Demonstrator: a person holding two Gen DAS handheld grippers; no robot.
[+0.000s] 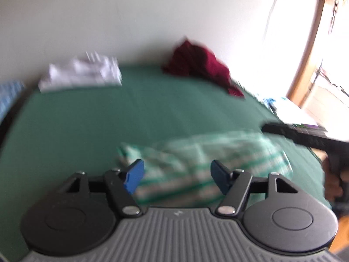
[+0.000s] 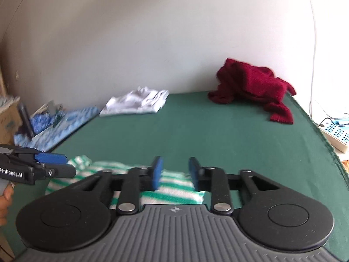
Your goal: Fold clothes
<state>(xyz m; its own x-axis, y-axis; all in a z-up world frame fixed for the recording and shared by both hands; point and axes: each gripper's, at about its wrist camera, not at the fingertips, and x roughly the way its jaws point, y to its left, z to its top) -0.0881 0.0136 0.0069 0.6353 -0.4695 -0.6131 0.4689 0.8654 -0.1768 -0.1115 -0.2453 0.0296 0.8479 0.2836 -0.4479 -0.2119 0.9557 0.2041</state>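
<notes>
Work surface: a flat table under a dark green cloth (image 2: 196, 135), smooth and matte, with a stitched hem at its right edge, set against a plain off-white wall (image 2: 130, 43). Bright daylight enters beside a wooden frame (image 1: 305, 65) in the left wrist view.

Items on the cloth: a folded white-and-green striped garment (image 2: 174, 191), soft and towelling-like, at the near edge; a folded white garment (image 2: 135, 104) at the far edge by the wall; a crumpled dark red knitted garment (image 2: 250, 85), fuzzy and heaped, at the far right corner. A pale blue patterned fabric (image 2: 65, 124) lies beyond the left edge, and a white socket strip (image 2: 336, 135) beyond the right.

Left gripper (image 1: 177, 178): blue pads wide apart above the striped garment, gripping nothing.

Right gripper (image 2: 175, 173): pads a narrow gap apart over the striped garment's right end, nothing pinched
</notes>
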